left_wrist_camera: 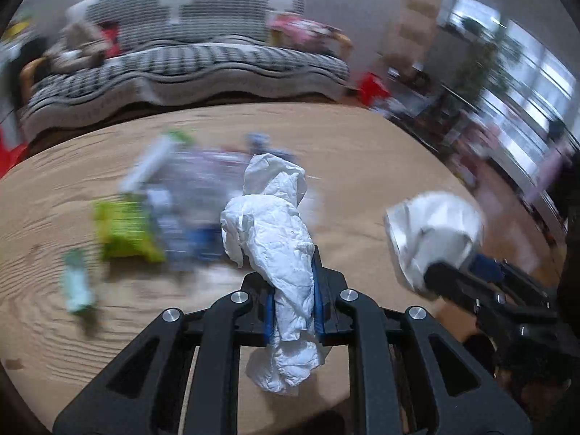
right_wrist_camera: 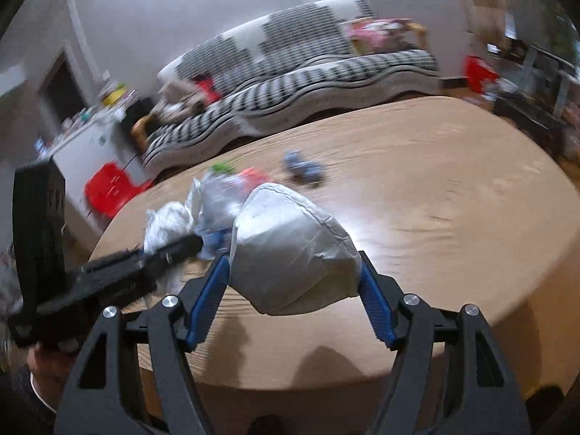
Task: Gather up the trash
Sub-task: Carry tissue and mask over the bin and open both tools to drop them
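Note:
My left gripper (left_wrist_camera: 291, 282) is shut on a crumpled white tissue (left_wrist_camera: 272, 224) and holds it above the wooden table (left_wrist_camera: 362, 152). My right gripper (right_wrist_camera: 295, 264) is shut on a puffy silver-white bag (right_wrist_camera: 290, 246), also lifted over the table; it shows in the left wrist view too (left_wrist_camera: 431, 232). More trash lies blurred on the table: a yellow-green wrapper (left_wrist_camera: 123, 235), a pale green wrapper (left_wrist_camera: 76, 282), clear and blue plastic packets (left_wrist_camera: 188, 195), and a blue wad (right_wrist_camera: 302, 170). The left gripper and its tissue (right_wrist_camera: 166, 221) show at the left of the right wrist view.
A striped black-and-white sofa (left_wrist_camera: 188, 61) stands behind the table. A red stool (right_wrist_camera: 108, 188) and a white cabinet (right_wrist_camera: 90, 152) are at the left. Windows and plants (left_wrist_camera: 482, 72) are at the far right. The table's near edge (right_wrist_camera: 326, 373) lies just under my grippers.

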Demonstrator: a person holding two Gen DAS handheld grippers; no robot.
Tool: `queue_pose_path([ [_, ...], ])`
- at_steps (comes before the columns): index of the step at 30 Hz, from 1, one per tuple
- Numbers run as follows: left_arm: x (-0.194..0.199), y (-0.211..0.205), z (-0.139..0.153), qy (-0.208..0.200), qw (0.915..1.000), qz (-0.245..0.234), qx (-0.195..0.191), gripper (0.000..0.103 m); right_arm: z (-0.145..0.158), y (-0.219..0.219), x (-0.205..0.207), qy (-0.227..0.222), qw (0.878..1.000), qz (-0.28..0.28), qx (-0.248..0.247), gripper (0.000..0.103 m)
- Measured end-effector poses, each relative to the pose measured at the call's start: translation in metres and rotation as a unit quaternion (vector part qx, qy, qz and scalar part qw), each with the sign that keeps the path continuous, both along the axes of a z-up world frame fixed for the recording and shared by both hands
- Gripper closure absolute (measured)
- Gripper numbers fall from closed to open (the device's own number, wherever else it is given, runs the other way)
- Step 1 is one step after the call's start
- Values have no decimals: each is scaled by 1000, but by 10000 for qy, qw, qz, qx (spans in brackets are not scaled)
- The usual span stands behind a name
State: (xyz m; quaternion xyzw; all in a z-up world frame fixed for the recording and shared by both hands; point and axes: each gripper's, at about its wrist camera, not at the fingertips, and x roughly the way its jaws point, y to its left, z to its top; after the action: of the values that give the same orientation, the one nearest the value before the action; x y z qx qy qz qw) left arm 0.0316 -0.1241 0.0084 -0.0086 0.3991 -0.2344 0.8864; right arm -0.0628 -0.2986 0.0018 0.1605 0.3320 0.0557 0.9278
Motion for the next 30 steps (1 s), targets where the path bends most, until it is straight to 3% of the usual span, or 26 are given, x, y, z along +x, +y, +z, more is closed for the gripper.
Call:
queue_pose_path([
  [4,-32,-74,1,7,9962,-869,9,88,7,-77,-58,-15,9963,-860,89,34],
  [7,-60,-129,0,-3,9874,-1585,-28,88,6,-134,-109,65,9872,-1594,75,34],
  [13,-109,-227,-10,120,9567,-2908,-62,88,-18,-216,-211,460,9592,-2788,29,34],
  [17,-137,-283,-25,216,9260,-3763,203,88,-51,-249,-266,839,9376,-3371,175,34],
  [20,-151,-316,-45,468,8968,-4375,462,88,-75,-261,-291,1067,9262,-3608,259,34],
  [24,-170,-356,-86,892,8512,-5087,934,88,-109,-268,-314,1382,9131,-3815,391,34],
  [27,-188,-376,-110,910,8218,-5479,1273,88,-127,-274,-324,1530,9054,-3930,494,34],
  [28,-196,-381,-116,893,8084,-5649,1393,88,-131,-277,-326,1568,9037,-3951,515,34],
  [30,-199,-387,-121,892,8002,-5757,1427,88,-138,-282,-330,1634,8998,-4010,544,34],
])
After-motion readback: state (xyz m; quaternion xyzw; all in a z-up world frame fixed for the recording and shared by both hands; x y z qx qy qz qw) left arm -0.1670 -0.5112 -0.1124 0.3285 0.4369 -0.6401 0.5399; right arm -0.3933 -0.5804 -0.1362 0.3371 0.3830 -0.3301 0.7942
